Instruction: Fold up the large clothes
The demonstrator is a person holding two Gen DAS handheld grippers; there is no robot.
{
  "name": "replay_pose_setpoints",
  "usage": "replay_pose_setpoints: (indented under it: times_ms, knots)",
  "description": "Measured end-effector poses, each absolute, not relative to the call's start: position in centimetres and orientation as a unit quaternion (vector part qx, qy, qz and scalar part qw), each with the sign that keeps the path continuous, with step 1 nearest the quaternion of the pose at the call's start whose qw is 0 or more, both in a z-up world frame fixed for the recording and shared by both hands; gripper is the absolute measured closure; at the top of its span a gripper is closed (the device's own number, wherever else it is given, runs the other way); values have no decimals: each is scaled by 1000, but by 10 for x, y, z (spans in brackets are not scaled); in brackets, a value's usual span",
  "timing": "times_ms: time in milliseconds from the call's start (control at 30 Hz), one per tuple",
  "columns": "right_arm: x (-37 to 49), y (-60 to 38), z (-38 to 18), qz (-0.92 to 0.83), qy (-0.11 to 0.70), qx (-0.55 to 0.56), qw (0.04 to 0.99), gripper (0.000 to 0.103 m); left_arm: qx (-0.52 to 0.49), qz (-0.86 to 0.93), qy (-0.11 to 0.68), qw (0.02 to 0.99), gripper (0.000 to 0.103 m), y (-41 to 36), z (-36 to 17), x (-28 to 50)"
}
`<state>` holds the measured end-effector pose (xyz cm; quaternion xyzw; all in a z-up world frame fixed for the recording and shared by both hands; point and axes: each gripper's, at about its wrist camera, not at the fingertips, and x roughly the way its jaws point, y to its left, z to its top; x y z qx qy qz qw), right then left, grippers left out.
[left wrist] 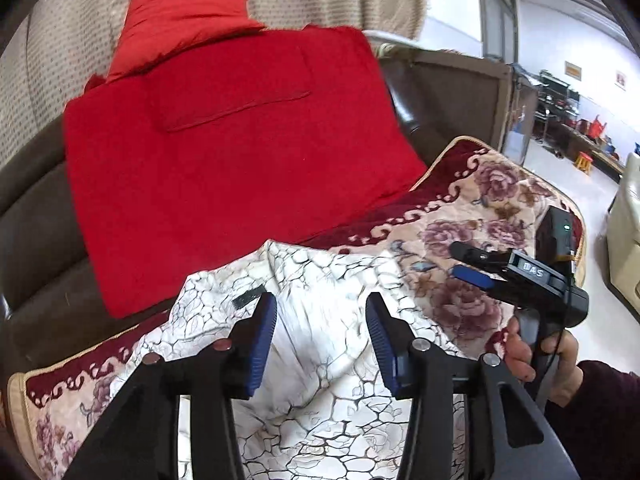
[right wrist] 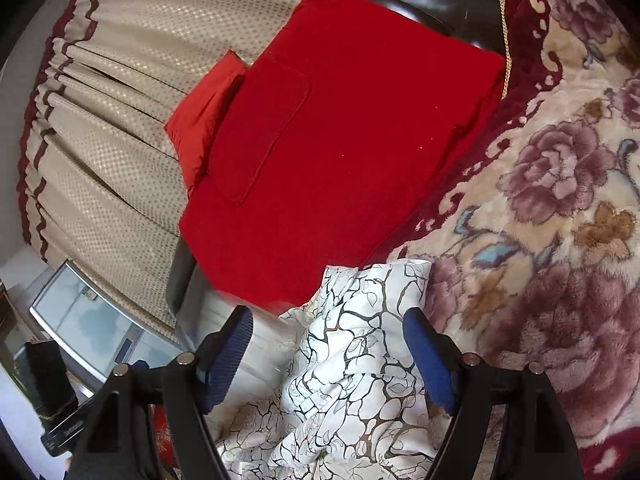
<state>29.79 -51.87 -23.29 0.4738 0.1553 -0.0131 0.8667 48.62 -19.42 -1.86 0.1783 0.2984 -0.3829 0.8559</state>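
A white garment (left wrist: pixel 320 380) with a dark vein pattern lies crumpled on a floral blanket (left wrist: pixel 472 216). My left gripper (left wrist: pixel 320 314) hovers over it, open, blue pads apart and nothing pinched between them. In the right wrist view the same white garment (right wrist: pixel 352 380) bunches up between and below the fingers of my right gripper (right wrist: pixel 328 322), which stands wide open and does not press on it. In the left wrist view the right gripper (left wrist: pixel 460 260) is at the right edge, held by a hand (left wrist: pixel 520 356).
A folded red garment (left wrist: pixel 224 152) lies behind on the dark leather sofa (left wrist: pixel 36 216), with an orange-red piece (left wrist: pixel 176 20) above it. A beige dotted curtain (right wrist: pixel 120 112) hangs behind. A glass-topped table (right wrist: pixel 84 320) stands at the lower left.
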Motion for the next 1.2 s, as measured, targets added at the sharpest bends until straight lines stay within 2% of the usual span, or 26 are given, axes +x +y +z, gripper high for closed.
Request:
replay_pose_setpoints:
  times_ms: [100, 533, 633, 700, 767, 833, 967, 1067, 1133, 1200]
  knots:
    - [299, -515, -230, -10, 158, 466, 871, 22, 175, -362, 296, 867, 43, -186, -17, 488]
    - [318, -481, -229, 22, 186, 427, 885, 23, 31, -190, 421, 887, 42, -62, -130, 545]
    - [328, -468, -227, 24, 195, 406, 893, 24, 12, -186, 460, 868, 42, -51, -160, 551]
    - [340, -457, -225, 32, 210, 386, 898, 29, 29, -176, 469, 865, 41, -53, -175, 548]
    - [356, -447, -226, 48, 225, 377, 897, 42, 45, -179, 461, 868, 41, -54, -178, 542]
    - [374, -435, -226, 50, 247, 357, 899, 47, 39, -193, 460, 866, 40, -52, -171, 538]
    - [396, -402, -211, 59, 254, 302, 917, 47, -16, -235, 433, 870, 40, -41, -143, 534]
    - [406, -371, -191, 70, 232, 240, 940, 47, -20, -243, 407, 880, 34, -46, -129, 538]
    - [415, -359, -192, 74, 237, 225, 942, 47, -22, -235, 416, 878, 34, -50, -137, 546]
    - [433, -357, -210, 71, 275, 237, 929, 47, -33, -217, 442, 870, 34, -49, -157, 555]
